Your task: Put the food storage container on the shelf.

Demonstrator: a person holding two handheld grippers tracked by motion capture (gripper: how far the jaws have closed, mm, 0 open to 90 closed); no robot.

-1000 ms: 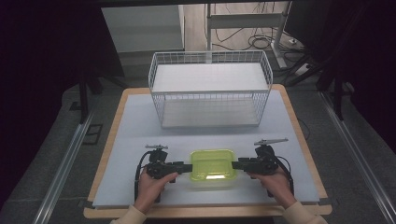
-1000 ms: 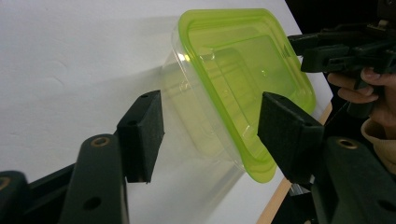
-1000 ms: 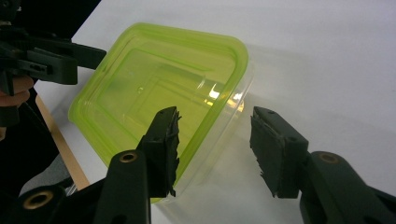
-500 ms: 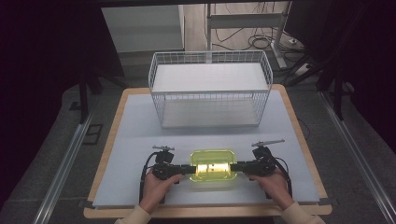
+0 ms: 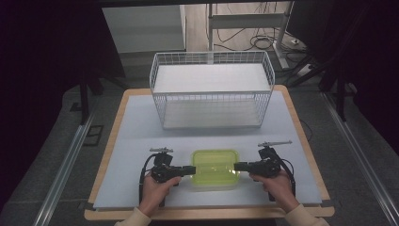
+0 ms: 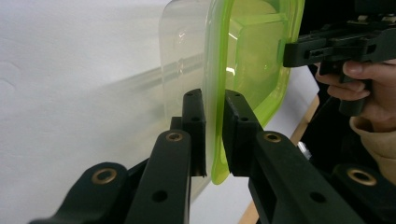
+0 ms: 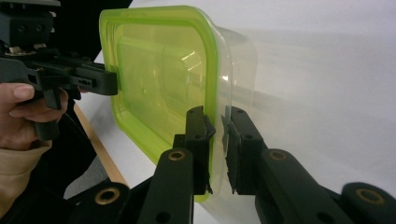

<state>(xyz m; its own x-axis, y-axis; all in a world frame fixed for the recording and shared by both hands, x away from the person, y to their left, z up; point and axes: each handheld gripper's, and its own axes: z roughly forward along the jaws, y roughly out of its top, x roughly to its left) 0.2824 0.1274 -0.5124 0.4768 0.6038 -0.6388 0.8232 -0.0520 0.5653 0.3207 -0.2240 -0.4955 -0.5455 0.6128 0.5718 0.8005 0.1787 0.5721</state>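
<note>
Green-lidded container (image 5: 214,168) between both grippers

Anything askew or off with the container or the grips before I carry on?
Nothing stands out. The green-lidded container sits square between both grippers, left gripper and right gripper each pinching the lid rim at opposite ends. The wire basket stands upright.

One green-lidded clear plastic container (image 5: 214,168) and one white wire basket (image 5: 211,89) are counted on the table (image 5: 131,141). Two hand-held grippers are seen: the left hand-held gripper (image 5: 192,169) and the right hand-held gripper (image 5: 236,165).
</note>
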